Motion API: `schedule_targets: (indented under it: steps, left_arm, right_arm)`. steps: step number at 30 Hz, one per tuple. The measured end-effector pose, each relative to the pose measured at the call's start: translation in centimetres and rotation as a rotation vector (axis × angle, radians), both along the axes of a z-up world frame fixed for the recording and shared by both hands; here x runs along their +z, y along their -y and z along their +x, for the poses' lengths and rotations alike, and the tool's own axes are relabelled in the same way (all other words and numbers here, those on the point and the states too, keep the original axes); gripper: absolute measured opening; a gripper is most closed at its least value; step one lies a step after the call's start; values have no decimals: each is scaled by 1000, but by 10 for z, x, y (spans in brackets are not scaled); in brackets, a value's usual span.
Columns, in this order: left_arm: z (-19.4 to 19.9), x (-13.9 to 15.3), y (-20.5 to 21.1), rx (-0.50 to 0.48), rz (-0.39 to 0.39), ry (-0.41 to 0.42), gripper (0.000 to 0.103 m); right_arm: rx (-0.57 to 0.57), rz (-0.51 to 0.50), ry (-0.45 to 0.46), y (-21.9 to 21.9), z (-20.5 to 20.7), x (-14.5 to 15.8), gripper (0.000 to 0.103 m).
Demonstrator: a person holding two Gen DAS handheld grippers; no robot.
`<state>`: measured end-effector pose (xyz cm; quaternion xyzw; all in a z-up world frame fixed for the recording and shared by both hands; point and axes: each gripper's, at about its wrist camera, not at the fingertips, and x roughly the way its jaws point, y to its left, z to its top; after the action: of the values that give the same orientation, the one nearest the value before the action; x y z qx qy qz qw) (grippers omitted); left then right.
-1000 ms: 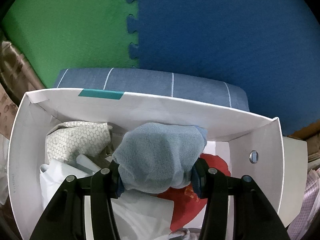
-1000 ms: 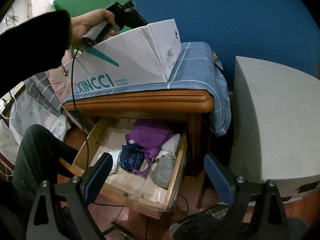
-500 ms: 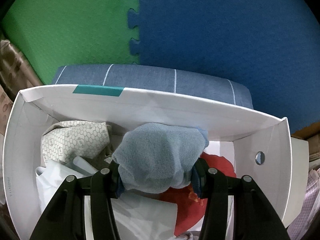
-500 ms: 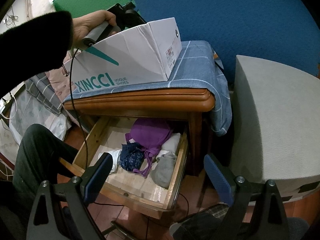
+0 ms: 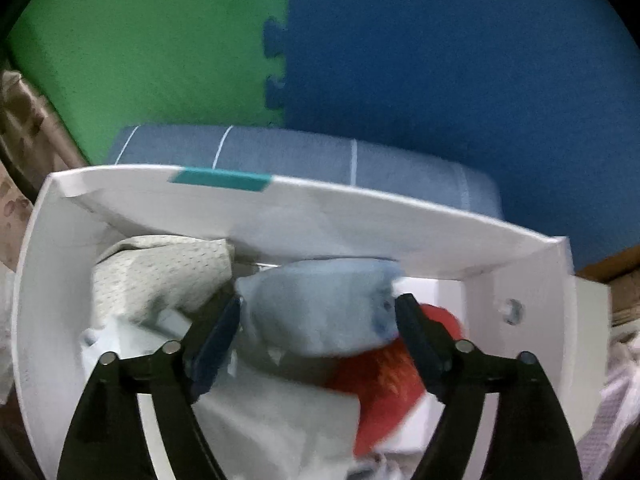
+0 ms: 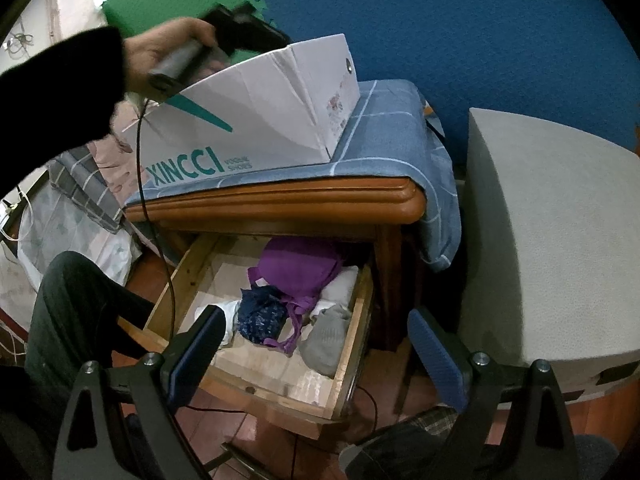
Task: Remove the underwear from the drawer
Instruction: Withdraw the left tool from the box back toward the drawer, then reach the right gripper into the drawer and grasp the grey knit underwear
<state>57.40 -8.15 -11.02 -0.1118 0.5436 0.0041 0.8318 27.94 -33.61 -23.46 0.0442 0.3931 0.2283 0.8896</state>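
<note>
Holding your left gripper (image 5: 318, 306) over the white shoe box (image 5: 400, 216), you have its jaws opening around a light blue piece of underwear (image 5: 320, 312), which sits between the pads; whether they touch it on either side is hard to tell through the blur. The blue piece rests inside the box on top of a red garment (image 5: 384, 376) and white cloth (image 5: 280, 420), with a cream patterned fabric (image 5: 160, 276) to its left. The box stands on a blue checked cloth (image 6: 384, 136) covering a wooden nightstand (image 6: 320, 200).

Your right gripper (image 6: 316, 340) hangs above the pulled-out drawer (image 6: 352, 344) below, its jaws spread wide with nothing between them. In the drawer lie a purple bra (image 6: 300, 268), a dark navy patterned piece (image 6: 260, 314), a grey piece (image 6: 326, 340) and something white (image 6: 230, 312). Your left hand (image 6: 160, 50), in a black sleeve (image 6: 60, 80), grips the left gripper's handle above the box's near edge.
</note>
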Motion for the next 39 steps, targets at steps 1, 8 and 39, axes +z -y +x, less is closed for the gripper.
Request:
schedule_targets:
  steps: [1, 8, 39]
  left_arm:
    - [-8, 11, -3, -20, -24, 17, 84]
    - [-155, 118, -35, -244, -82, 345, 102]
    - [-295, -178, -61, -417, -60, -31, 99]
  right_arm:
    - [-2, -5, 0, 0, -1, 0, 95]
    - [-12, -55, -1, -4, -4, 0, 95]
    - [218, -293, -174, -82, 16, -48, 95]
